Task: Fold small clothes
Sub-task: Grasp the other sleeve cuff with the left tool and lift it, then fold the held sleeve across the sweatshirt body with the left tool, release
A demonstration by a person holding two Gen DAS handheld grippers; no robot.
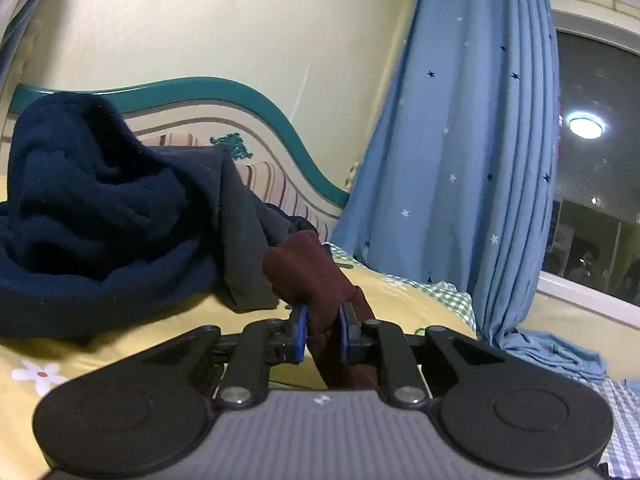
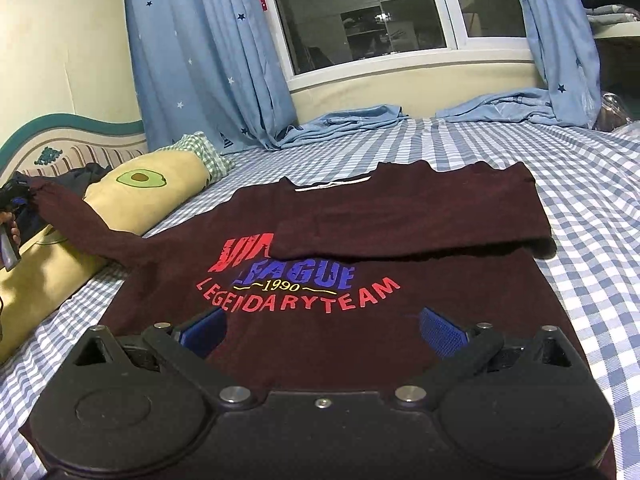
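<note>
A maroon long-sleeved shirt (image 2: 320, 240) with red and blue lettering lies flat, front up, on the checked bedsheet (image 2: 580, 200). One sleeve (image 2: 412, 220) is folded across the chest. The other sleeve (image 2: 80, 216) stretches left over the pillow, with its cuff (image 1: 312, 276) pinched between the blue pads of my left gripper (image 1: 322, 320), which is shut on it. That gripper also shows at the far left edge of the right wrist view (image 2: 16, 200), held by a hand. My right gripper (image 2: 322, 332) hovers open over the shirt's lower hem, with nothing between its fingers.
A heap of dark blue and grey clothes (image 1: 92, 220) sits on the yellow pillow (image 2: 152, 184) by the teal-trimmed headboard (image 1: 240, 96). Blue star curtains (image 1: 460, 160) hang onto the bed's far side under a window (image 2: 360, 20).
</note>
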